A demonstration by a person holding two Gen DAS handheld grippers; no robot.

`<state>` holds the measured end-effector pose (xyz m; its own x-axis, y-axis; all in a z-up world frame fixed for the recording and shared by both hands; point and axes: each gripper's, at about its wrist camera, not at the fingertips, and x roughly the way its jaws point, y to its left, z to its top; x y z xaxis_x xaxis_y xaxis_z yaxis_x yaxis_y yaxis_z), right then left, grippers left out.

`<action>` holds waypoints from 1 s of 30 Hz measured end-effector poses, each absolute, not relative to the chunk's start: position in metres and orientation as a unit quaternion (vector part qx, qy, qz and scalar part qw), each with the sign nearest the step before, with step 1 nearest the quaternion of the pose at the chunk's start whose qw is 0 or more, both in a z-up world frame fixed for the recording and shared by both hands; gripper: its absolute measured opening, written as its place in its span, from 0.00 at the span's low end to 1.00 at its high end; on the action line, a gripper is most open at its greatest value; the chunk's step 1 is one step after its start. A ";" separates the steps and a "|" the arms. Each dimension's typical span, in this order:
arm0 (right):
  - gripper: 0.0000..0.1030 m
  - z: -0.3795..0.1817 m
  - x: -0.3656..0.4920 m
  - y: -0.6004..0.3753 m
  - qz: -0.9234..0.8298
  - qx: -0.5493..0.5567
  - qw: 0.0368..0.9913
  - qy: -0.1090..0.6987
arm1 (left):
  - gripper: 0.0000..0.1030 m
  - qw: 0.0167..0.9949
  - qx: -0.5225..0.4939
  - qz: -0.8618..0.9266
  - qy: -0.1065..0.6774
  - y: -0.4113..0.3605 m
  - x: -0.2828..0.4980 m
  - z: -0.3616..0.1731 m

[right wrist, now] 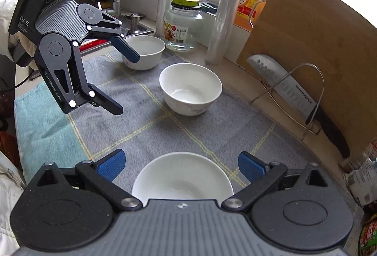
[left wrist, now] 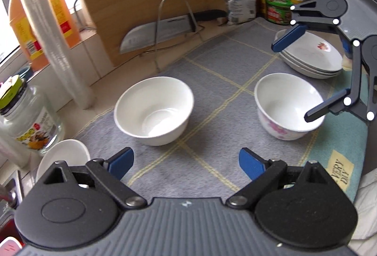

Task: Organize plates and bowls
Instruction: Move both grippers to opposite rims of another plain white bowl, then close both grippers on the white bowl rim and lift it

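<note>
1. Left claw (left wrist: pixel 186 163): spread, empty, above the grey mat (left wrist: pixel 212 95).
2. Plain bowl (left wrist: pixel 154 109): upright on the mat, ahead of the left claw.
3. Floral bowl (left wrist: pixel 282 114): right of it, apart.
4. Plate stack (left wrist: pixel 313 60): behind the floral bowl.
5. Right claw (left wrist: pixel 297 76): spread, empty.

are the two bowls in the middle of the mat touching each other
Apart. The left wrist view shows the plain white bowl and the flower-patterned bowl with a wide strip of grey mat between them.
</note>
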<state>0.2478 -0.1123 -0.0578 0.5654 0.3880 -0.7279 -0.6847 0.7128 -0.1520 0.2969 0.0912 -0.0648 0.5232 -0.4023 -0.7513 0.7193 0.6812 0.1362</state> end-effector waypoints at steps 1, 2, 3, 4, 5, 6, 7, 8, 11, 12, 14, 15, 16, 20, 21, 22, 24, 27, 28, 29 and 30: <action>1.00 -0.059 0.253 -0.108 0.317 -0.217 0.856 0.347 | 0.93 0.846 0.223 -0.328 0.356 0.095 0.300 -0.065; 1.00 -0.059 0.257 -0.104 0.320 -0.220 0.854 0.346 | 0.93 0.847 0.223 -0.326 0.355 0.098 0.304 -0.066; 1.00 -0.061 0.263 -0.099 0.322 -0.224 0.853 0.344 | 0.93 0.847 0.224 -0.322 0.359 0.101 0.308 -0.069; 1.00 -0.062 0.269 -0.096 0.327 -0.227 0.849 0.346 | 0.93 0.847 0.225 -0.320 0.360 0.103 0.312 -0.071; 1.00 -0.063 0.274 -0.092 0.330 -0.230 0.847 0.348 | 0.93 0.847 0.226 -0.320 0.359 0.105 0.316 -0.072; 1.00 -0.064 0.280 -0.088 0.332 -0.233 0.845 0.348 | 0.93 0.846 0.228 -0.321 0.359 0.105 0.320 -0.074; 1.00 -0.066 0.290 -0.085 0.338 -0.232 0.842 0.352 | 0.93 0.845 0.230 -0.324 0.359 0.105 0.323 -0.075; 1.00 -0.068 0.297 -0.083 0.341 -0.230 0.839 0.356 | 0.93 0.843 0.233 -0.327 0.357 0.105 0.327 -0.077; 1.00 -0.073 0.315 -0.077 0.347 -0.234 0.832 0.364 | 0.93 0.837 0.246 -0.335 0.357 0.100 0.337 -0.083; 1.00 -0.074 0.321 -0.074 0.348 -0.238 0.830 0.366 | 0.93 0.835 0.250 -0.336 0.357 0.099 0.340 -0.085; 1.00 -0.078 0.331 -0.072 0.353 -0.244 0.823 0.372 | 0.93 0.829 0.261 -0.341 0.359 0.096 0.348 -0.090; 1.00 -0.081 0.337 -0.070 0.354 -0.248 0.820 0.374 | 0.93 0.826 0.266 -0.342 0.361 0.095 0.351 -0.093; 1.00 -0.083 0.341 -0.069 0.356 -0.252 0.818 0.376 | 0.93 0.823 0.271 -0.344 0.362 0.094 0.355 -0.095; 1.00 -0.092 0.361 -0.066 0.364 -0.265 0.805 0.387 | 0.93 0.808 0.298 -0.356 0.363 0.088 0.365 -0.102; 1.00 -0.095 0.365 -0.064 0.369 -0.269 0.799 0.390 | 0.93 0.803 0.304 -0.360 0.365 0.087 0.367 -0.104; 1.00 -0.097 0.369 -0.063 0.371 -0.275 0.796 0.391 | 0.93 0.797 0.310 -0.366 0.367 0.085 0.369 -0.106; 1.00 -0.103 0.377 -0.060 0.379 -0.284 0.789 0.392 | 0.93 0.791 0.323 -0.369 0.367 0.083 0.372 -0.110; 1.00 -0.109 0.386 -0.055 0.389 -0.292 0.780 0.394 | 0.93 0.781 0.335 -0.379 0.366 0.081 0.375 -0.112; 1.00 -0.112 0.387 -0.054 0.391 -0.298 0.777 0.393 | 0.93 0.778 0.337 -0.382 0.366 0.081 0.376 -0.113; 0.99 -0.113 0.389 -0.052 0.393 -0.305 0.775 0.391 | 0.93 0.777 0.339 -0.383 0.366 0.081 0.378 -0.113; 0.99 -0.115 0.391 -0.051 0.395 -0.311 0.772 0.389 | 0.92 0.776 0.340 -0.384 0.367 0.080 0.379 -0.114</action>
